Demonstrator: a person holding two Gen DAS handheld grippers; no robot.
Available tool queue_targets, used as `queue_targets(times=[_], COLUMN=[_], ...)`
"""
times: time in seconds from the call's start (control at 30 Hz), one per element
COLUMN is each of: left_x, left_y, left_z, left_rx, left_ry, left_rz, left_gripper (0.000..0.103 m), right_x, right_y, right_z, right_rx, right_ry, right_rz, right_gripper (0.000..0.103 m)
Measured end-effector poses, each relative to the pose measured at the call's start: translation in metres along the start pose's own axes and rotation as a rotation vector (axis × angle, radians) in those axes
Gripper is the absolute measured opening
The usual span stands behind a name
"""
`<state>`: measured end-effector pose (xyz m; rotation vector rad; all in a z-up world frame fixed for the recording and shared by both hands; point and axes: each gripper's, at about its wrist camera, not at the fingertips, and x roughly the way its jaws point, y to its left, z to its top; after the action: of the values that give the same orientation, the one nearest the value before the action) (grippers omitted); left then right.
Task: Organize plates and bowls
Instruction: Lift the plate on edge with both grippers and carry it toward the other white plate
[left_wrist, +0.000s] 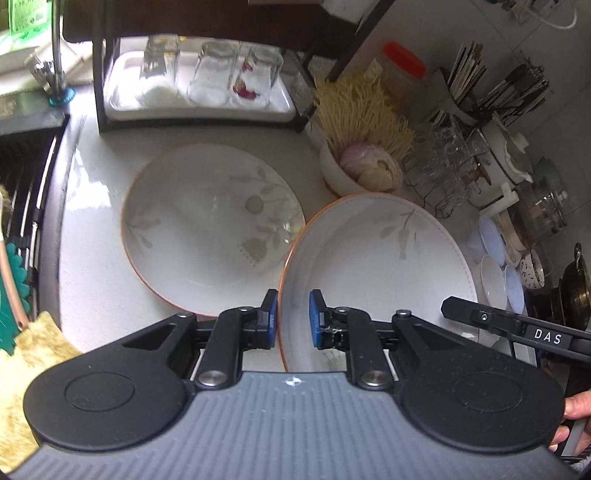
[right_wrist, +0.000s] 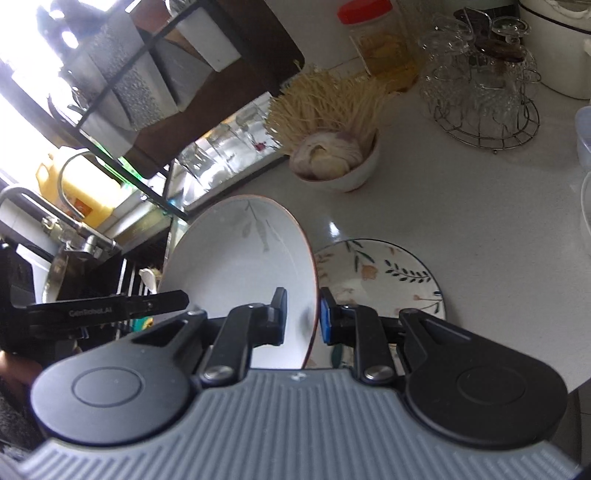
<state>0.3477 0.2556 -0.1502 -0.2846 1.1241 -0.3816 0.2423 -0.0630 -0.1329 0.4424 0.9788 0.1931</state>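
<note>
A white plate with an orange rim and leaf print (left_wrist: 380, 258) is held tilted above the counter. My left gripper (left_wrist: 293, 319) is shut on its left rim. My right gripper (right_wrist: 303, 314) is shut on the opposite rim of the same plate (right_wrist: 240, 266). A second, matching plate (left_wrist: 207, 221) lies flat on the counter to the left of the held one. A smaller plate with a green leaf and flower pattern (right_wrist: 384, 277) lies flat on the counter under and right of my right gripper.
A white bowl of garlic and onion (left_wrist: 354, 170) with dry noodles stands behind the plates. A rack holds a tray of upturned glasses (left_wrist: 199, 77). A wire glass stand (right_wrist: 484, 92) and small bowls (left_wrist: 498, 266) sit right. The sink (left_wrist: 22, 184) is left.
</note>
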Motion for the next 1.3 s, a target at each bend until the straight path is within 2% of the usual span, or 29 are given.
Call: queue_targets(times=[0.33, 0.57, 0.8, 0.97, 1.3], left_x=[0.056, 0.089, 0.096, 0.101, 0.114], left_y=[-0.016, -0.028, -0.039, -0.047, -0.058], left_z=[0.004, 0.006, 0.013, 0.017, 0.019], left_rx=[-0.020, 0.003, 0.041, 0.054, 0.068], left_ry=[0.105, 0.197, 0.221, 0.236, 0.241], left_rz=[0.062, 0.070, 0.125, 0.139, 0.166], left_gripper=[0.020, 0.020, 0.020, 0.020, 0.020], right_x=[0.022, 0.030, 0.029, 0.028, 0.037], right_y=[-0.041, -0.058, -0.062, -0.065, -0.066], right_z=[-0.002, -0.005, -0.006, -0.005, -0.005], right_rx=[0.011, -0.011, -0.017, -0.012, -0.059], right_ry=[0.066, 0.071, 0.027, 0.003, 0.018], right_rz=[-0.021, -0.082, -0.068, -0.072, -0.112], right_gripper=[0.021, 0.021, 0.021, 0.021, 0.021])
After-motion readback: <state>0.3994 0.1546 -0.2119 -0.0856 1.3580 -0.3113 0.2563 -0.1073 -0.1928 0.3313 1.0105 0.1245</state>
